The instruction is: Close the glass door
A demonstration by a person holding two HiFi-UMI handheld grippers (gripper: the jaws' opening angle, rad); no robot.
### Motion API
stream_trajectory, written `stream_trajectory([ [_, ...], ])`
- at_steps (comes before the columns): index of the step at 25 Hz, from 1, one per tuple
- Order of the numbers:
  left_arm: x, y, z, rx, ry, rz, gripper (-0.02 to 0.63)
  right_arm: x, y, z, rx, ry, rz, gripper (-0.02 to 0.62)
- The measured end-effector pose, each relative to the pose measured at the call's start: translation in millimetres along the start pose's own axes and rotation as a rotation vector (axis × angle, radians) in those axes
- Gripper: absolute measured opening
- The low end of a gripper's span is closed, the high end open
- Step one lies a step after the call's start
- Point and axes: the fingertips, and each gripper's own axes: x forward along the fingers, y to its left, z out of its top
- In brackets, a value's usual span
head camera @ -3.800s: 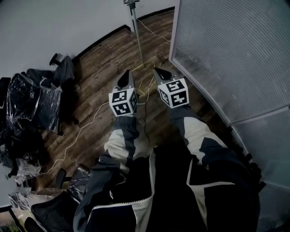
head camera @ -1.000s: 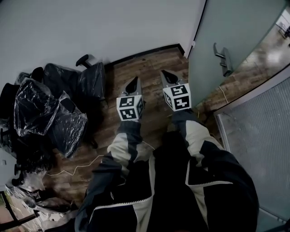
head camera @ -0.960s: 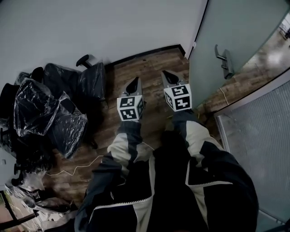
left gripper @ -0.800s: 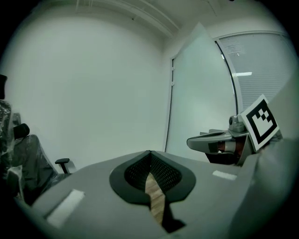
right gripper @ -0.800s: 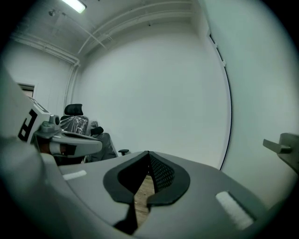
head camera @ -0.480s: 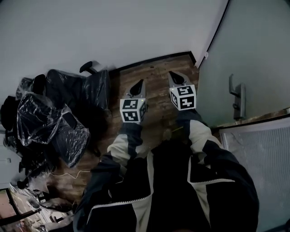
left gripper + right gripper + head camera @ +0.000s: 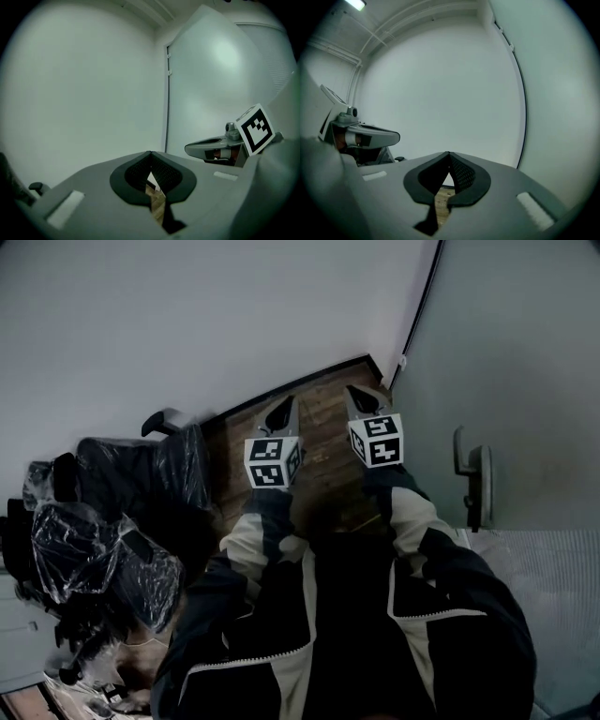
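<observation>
Facing glass door at room corner, both claws closed and empty

Item: glass door (image 7: 525,352). Frosted, pale grey-green, standing upright with its long axis vertical. It fills the upper right of the head view, to the right of both grippers and apart from them. Its broad face is turned toward the person. Its far edge meets the white wall (image 7: 187,324) along a dark vertical strip (image 7: 422,306).

Fitting: door handle (image 7: 473,474). Dark metal lever on a narrow plate, set on the door's face. The plate's long axis runs along the door's height. It is near the right sleeve (image 7: 412,521), with no gripper touching it.

Left gripper (image 7: 284,404): jaws together at the tips and nothing between them in the left gripper view (image 7: 151,158). It points toward the corner, slightly downward.

Right gripper (image 7: 361,397): jaws pressed together, nothing held, as its own view shows (image 7: 449,157). It is level with the left one and just beside it, and it is the nearer of the two to the door.

Surface: dark wooden plank floor (image 7: 323,474), with a black skirting (image 7: 281,390) at the wall's foot.

Room: plastic-wrapped office chairs (image 7: 103,549) are crowded against the wall at the left. A ribbed glass panel (image 7: 562,587) lies at the lower right, below the handle
</observation>
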Motion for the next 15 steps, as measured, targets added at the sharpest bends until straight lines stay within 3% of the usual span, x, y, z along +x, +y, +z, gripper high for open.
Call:
stream_trajectory([
  [6,77,-49,17,0.033,0.014,-0.231,0.002,-11,-72,0,0.052,0.019,-0.197,0.005],
  [11,133,-141,33,0.123,0.020,-0.616,0.002,-54,-133,3,0.129,0.008,-0.505,0.005],
  [15,141,-205,30,0.182,0.025,-0.879,0.002,-91,-146,5,0.128,0.000,-0.703,0.006],
])
